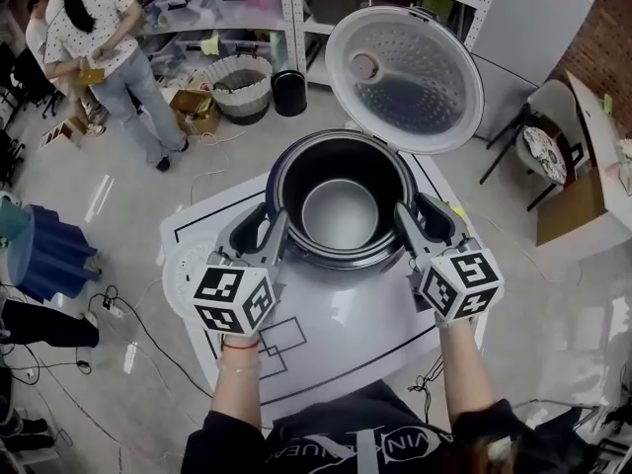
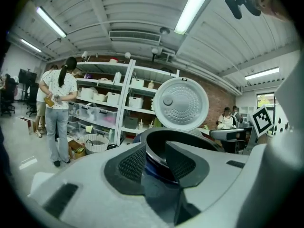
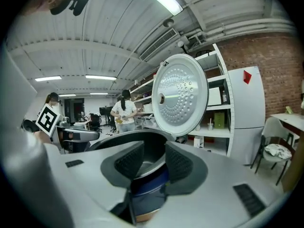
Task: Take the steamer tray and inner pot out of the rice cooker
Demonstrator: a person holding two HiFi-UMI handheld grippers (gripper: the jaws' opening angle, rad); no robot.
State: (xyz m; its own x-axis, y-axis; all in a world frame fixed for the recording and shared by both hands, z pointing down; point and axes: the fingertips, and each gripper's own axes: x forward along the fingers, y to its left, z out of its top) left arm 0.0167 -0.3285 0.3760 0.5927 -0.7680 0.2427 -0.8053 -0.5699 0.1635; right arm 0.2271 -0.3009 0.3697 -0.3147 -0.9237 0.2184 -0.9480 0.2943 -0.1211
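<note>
Now doing: lining up both hands on the inner pot point(image 1: 341, 215), which sits deep in the rice cooker point(image 1: 281, 171) at centre frame of the head view.
Left gripper point(image 1: 275, 220): my fingers stand apart, one on either side of the rim at the bowl's left edge; I see no pad pressing yet.
Right gripper point(image 1: 415, 215): likewise at the right edge, fingers apart astride the rim, with a gap showing beside the pads point(image 3: 178, 163).
Why opposite sides: I judge a deep, round pot will lift level only if pinched at two facing points.
Lid point(image 1: 405, 77): it stands open toward the upper right, so the way up is free.
Steamer tray point(image 1: 181, 270): I take it to be the pale round thing at the left, just beside my left gripper on the table point(image 1: 346, 334), already out.
Next: close both on the rim, then raise straight.
</note>
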